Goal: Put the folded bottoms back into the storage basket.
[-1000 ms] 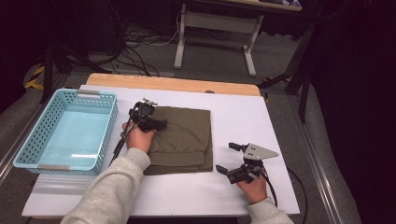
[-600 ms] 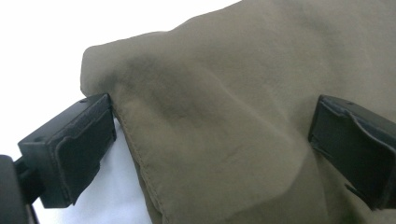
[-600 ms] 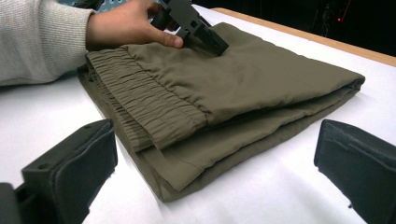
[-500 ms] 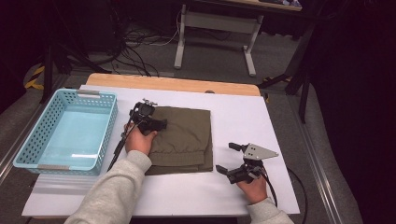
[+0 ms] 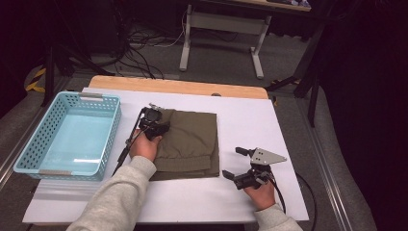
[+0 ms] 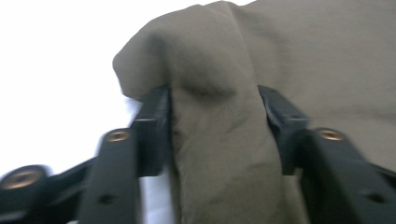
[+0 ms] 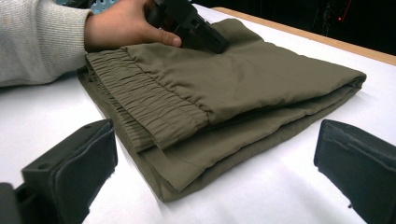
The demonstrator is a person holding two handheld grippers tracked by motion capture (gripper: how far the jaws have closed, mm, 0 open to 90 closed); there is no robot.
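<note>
A: Where's the cloth?

B: Folded olive cloth (image 5: 190,144) lies flat on the white table (image 5: 250,120), about mid-table, a bit left of centre. Elastic waistband edge faces the near side; in the right gripper view the band (image 7: 149,105) shows ribbed, with folded layers stacked under it.

A: Left gripper?

B: Left gripper (image 5: 153,126) sits on the cloth's far-left corner, hand (image 5: 144,146) behind it. In the left gripper view a raised fold of the cloth (image 6: 215,121) runs between the two jaws, both pads touching it. So it's clamped on the cloth. The fold is bunched up off the table there; white table shows to its left.

A: Right gripper?

B: Right gripper (image 5: 233,163) is on the near-right part of the table, just right of the cloth's near-right corner, not touching it. Jaws spread wide, nothing between them. Its own view looks across the cloth's near corner (image 7: 182,186), with the jaws at either side of the frame and bare table between them.

A: Anything else on the table?

B: Light blue basket (image 5: 29,159) at the left edge, well apart from the cloth's body but near the left gripper. Cable (image 5: 126,149) trails from the left gripper toward the near side, between basket and cloth. Grey sleeve (image 5: 115,202) comes in from the near edge. The grey plate (image 5: 267,156) tops the right gripper.
</note>
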